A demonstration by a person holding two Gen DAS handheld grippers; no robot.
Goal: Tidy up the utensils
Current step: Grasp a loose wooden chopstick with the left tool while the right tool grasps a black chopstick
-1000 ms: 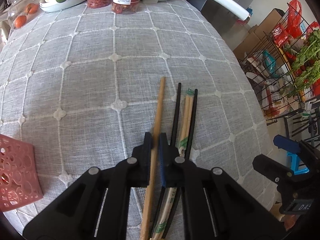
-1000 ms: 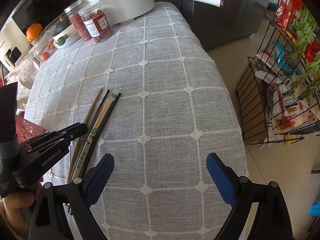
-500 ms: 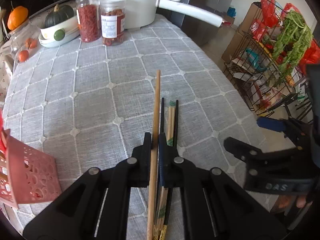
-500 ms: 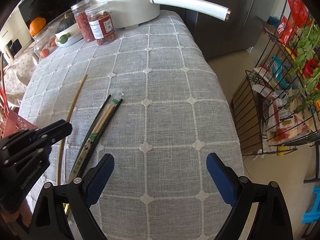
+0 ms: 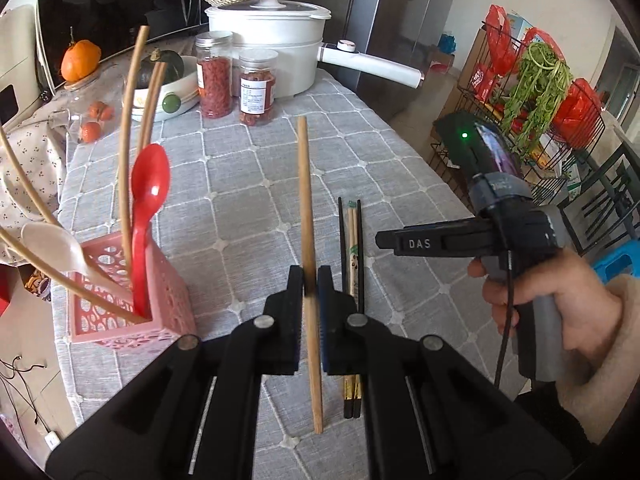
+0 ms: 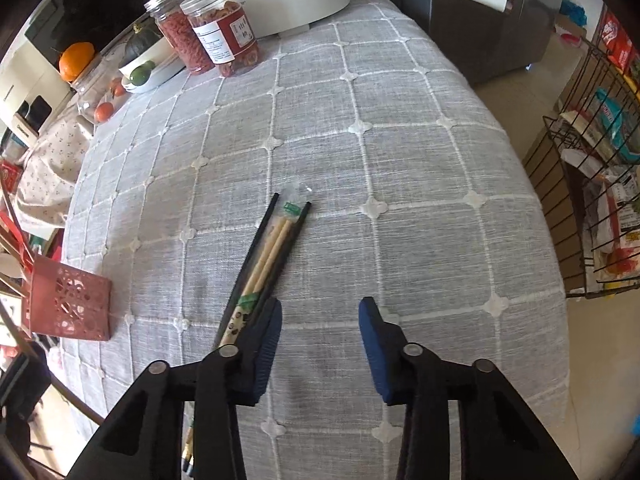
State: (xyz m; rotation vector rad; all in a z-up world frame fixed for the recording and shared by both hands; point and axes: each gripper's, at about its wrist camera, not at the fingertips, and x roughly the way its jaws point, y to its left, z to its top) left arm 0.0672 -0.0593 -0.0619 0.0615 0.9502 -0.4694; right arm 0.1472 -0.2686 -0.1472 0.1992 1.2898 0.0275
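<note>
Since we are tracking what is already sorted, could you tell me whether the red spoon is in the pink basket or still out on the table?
In. The red spoon stands handle-down inside the pink basket, bowl up.

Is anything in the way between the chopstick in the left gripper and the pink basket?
Nothing visible. The chopstick is clamped in the left gripper, and only bare tablecloth lies between it and the basket.

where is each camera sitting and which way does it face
Left wrist: on the left gripper, looking down along its fingers, shut on a wooden chopstick; the person's right hand shows.
Right wrist: on the right gripper, facing steeply down at the tablecloth; only its fingers show.
Shared: chopstick bundle, pink basket, jars, white pot.
</note>
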